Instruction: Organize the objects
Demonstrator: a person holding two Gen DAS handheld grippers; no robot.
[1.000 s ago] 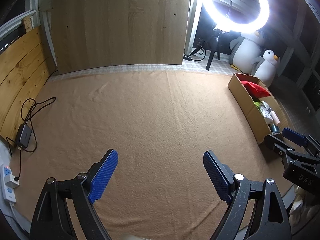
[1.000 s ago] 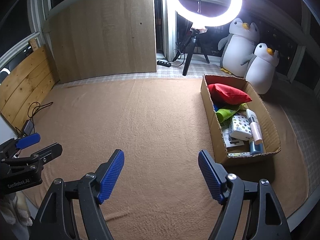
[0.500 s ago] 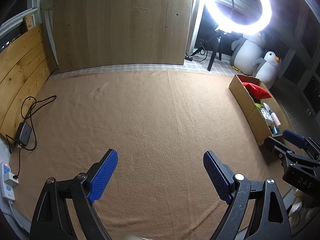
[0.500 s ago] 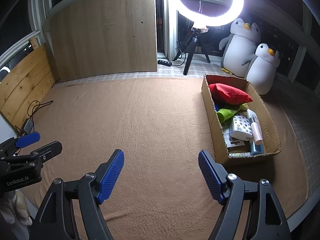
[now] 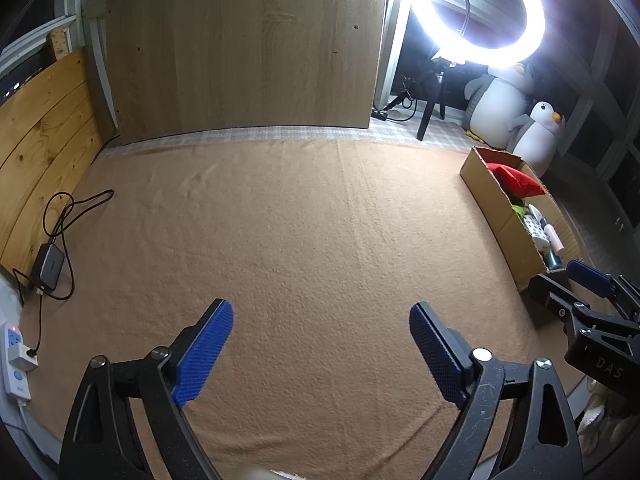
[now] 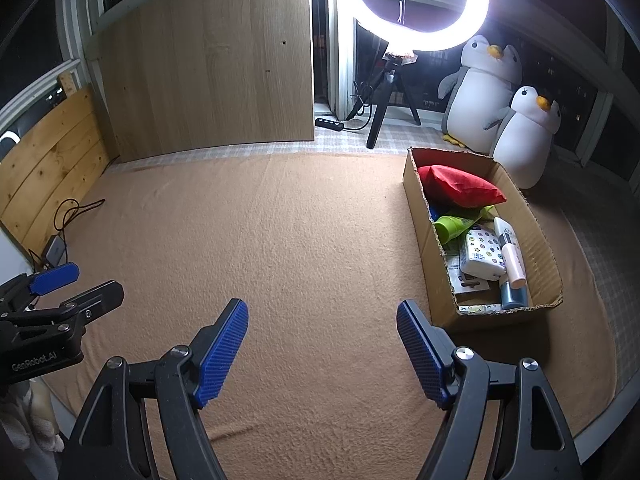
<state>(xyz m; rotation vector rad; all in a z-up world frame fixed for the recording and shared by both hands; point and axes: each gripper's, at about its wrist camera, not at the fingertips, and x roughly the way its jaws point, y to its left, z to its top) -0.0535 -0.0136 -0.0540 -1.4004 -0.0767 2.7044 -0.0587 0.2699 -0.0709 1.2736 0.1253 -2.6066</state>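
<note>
Tan blanket below; left gripper, right gripper spread wide, apparently holding nothing.

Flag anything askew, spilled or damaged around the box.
Nothing stands out. The box sits upright on the blanket, its items inside, none spilled. Its near rim is ragged, only minor wear. Both grippers, left and right, are open and empty.

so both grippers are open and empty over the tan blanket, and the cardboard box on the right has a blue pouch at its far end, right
Not quite: the pouch at the far end of the cardboard box is red, not blue, as the right wrist view shows. The rest holds: the left gripper and right gripper have their jaws open and empty over the tan blanket.
</note>
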